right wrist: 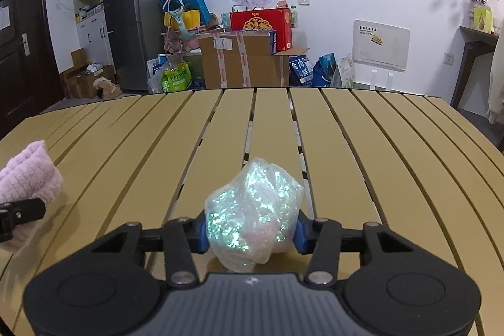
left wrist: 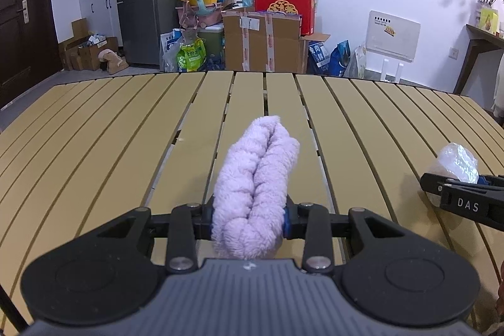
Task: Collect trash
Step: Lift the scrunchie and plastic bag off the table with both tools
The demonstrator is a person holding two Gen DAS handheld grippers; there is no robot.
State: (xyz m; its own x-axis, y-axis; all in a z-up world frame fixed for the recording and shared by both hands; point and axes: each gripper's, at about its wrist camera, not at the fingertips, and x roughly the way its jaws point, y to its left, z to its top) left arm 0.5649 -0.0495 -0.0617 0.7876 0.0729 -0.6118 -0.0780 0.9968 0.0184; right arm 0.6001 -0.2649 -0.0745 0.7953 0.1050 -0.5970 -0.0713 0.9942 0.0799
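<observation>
A rolled lilac fluffy cloth sticks out forward between the blue pads of my left gripper, which is shut on it just above the slatted yellow table. A crumpled wad of iridescent clear plastic rests on the table, and my right gripper has both blue pads pressed against its sides. In the left wrist view the plastic wad and the right gripper show at the right edge. In the right wrist view the cloth shows at the far left.
The table's far edge faces a wall stacked with cardboard boxes, bags and a red gift box. A grey fridge and a dark door stand at the left, a wooden side table at the right.
</observation>
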